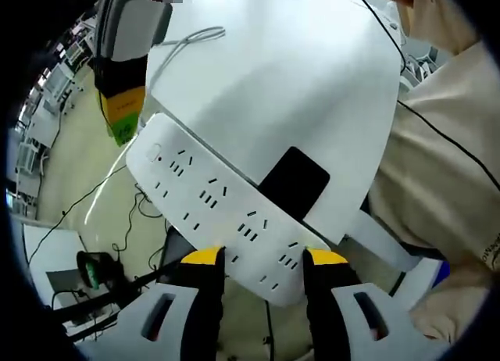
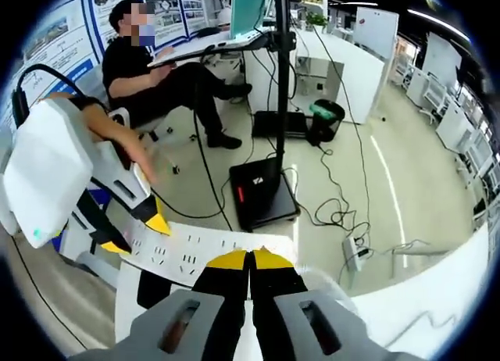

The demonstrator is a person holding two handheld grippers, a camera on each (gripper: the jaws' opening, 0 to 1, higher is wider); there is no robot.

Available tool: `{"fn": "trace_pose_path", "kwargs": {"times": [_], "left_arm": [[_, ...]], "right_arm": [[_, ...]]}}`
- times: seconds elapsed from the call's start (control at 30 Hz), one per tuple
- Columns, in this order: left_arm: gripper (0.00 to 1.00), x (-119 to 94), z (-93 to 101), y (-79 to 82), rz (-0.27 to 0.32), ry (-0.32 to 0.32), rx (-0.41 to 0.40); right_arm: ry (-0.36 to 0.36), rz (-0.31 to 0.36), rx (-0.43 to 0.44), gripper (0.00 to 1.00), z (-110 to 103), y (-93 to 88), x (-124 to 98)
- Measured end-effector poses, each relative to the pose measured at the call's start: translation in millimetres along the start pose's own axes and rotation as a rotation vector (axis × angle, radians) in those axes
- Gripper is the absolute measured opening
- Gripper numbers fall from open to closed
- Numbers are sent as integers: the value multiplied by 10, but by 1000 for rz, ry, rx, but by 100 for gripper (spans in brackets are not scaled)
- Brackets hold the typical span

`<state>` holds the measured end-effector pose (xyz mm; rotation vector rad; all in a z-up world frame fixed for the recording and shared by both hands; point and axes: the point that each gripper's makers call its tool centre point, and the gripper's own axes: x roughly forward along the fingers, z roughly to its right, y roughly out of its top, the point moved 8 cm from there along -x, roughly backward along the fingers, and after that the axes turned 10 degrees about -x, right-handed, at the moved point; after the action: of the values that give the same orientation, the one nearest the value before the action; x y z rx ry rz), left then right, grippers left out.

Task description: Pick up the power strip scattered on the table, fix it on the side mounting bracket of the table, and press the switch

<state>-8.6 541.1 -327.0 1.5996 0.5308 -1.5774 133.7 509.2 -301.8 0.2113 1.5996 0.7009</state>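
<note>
At the table's edge, about 6 o'clock in the left gripper view, the left gripper (image 1: 264,258) clamps its yellow-tipped jaws on the near end of the white power strip (image 1: 211,201), which runs up toward 10 o'clock along the rim of the white table (image 1: 297,80). Holding it by one end and flat against the side looks meant to line it up with the black mounting bracket (image 1: 294,181) just behind it. In the right gripper view the right gripper (image 2: 251,259) has its jaws pressed together with nothing between them, its tips at or just above the strip's other end (image 2: 195,250), probably to steady it or push it home; contact I cannot confirm. Count: one strip, one visible bracket, two grippers, about six socket groups facing out. The left gripper (image 2: 137,220) appears there at 9 o'clock. A seated person (image 2: 168,72) works at 11 o'clock.
</note>
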Motion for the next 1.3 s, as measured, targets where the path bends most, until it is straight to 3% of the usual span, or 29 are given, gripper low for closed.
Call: {"fn": "trace_pose_path", "kwargs": {"times": [0.23,0.57,0.83,1.3], "left_arm": [[44,3,41,-18,6,-1,0],[44,8,84,-37,0,0,-1],[44,10,59,-30,2,-1,-4],[44,10,30,-5,-22,1,-4]], "right_arm": [[25,-35,5,0,-6,-48,79],[29,-77,24,0,147,-115,192],[30,-98,21,0,69,-196,241],[11,-137,-26,0,60,-145,253]]}}
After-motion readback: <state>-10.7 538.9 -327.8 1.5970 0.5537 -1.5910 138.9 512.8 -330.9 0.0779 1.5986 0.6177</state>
